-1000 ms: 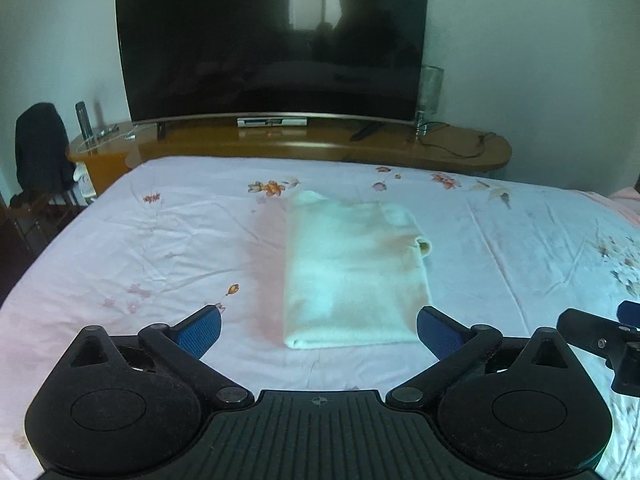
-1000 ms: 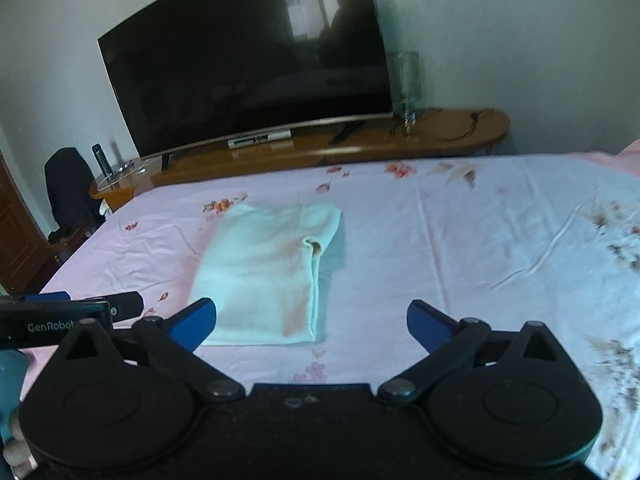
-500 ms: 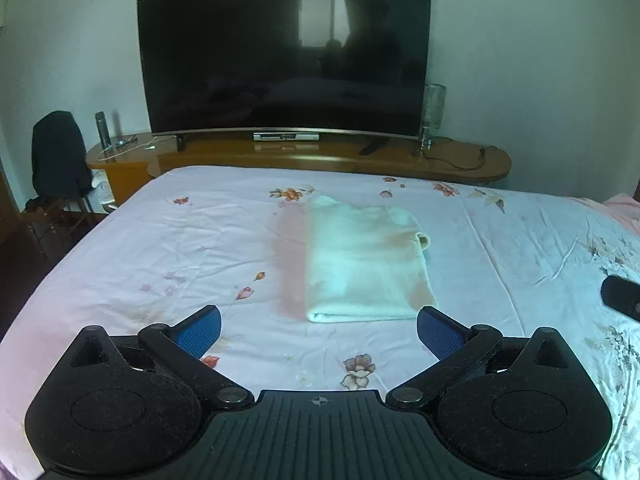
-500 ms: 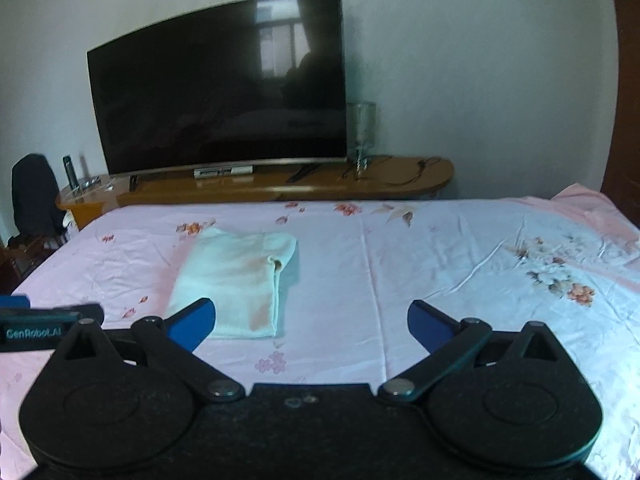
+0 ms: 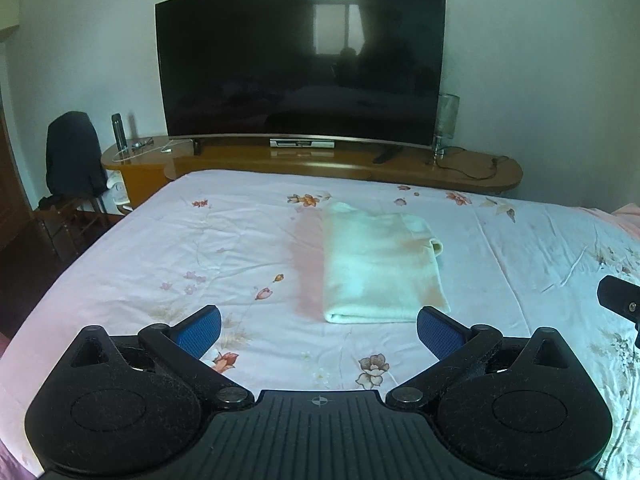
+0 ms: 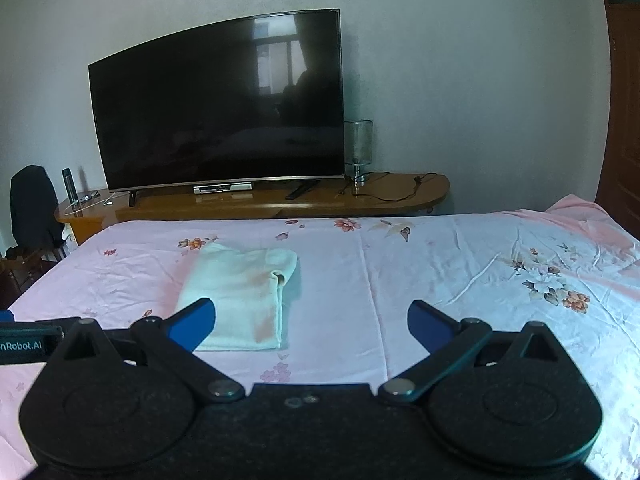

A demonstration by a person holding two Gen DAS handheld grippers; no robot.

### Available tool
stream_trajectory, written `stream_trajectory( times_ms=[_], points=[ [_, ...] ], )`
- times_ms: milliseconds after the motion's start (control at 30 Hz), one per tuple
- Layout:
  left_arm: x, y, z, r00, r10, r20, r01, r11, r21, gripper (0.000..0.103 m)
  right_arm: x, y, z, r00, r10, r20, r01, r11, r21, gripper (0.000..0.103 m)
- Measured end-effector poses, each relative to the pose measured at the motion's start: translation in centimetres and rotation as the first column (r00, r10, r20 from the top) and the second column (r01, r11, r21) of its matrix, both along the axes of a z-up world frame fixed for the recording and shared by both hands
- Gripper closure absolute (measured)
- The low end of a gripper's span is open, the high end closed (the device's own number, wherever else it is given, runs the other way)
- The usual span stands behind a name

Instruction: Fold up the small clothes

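Note:
A pale cream garment lies folded into a neat rectangle on the pink floral bedsheet, its folded edge nearest me. In the right wrist view the same garment sits left of centre. My left gripper hovers open just short of the garment's near edge, nothing between its blue pads. My right gripper is also open and empty, to the right of the garment and back from it. Part of the right gripper shows at the far right of the left wrist view.
A large dark curved TV stands on a wooden console beyond the foot of the bed. A glass lamp and cable sit on the console's right. A chair draped in dark clothing stands at the left.
Both grippers have pulled back and risen away from the folded garment, so more of the bed and room shows. The garment has not moved. Both stay open.

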State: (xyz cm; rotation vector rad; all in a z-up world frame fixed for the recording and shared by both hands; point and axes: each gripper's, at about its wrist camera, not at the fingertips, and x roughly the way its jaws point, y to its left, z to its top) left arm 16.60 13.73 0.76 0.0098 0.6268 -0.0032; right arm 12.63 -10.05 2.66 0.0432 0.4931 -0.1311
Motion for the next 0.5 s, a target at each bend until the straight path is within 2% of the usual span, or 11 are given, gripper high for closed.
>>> stream_trajectory(
  times_ms=[500],
  points=[
    [-0.16, -0.11, 0.52, 1.0, 0.003, 0.017, -0.004, 1.0, 0.025, 0.0, 0.11, 0.73, 0.06, 1.0, -0.004, 0.0, 0.004, 1.0, -0.022, 0.0]
  ],
)
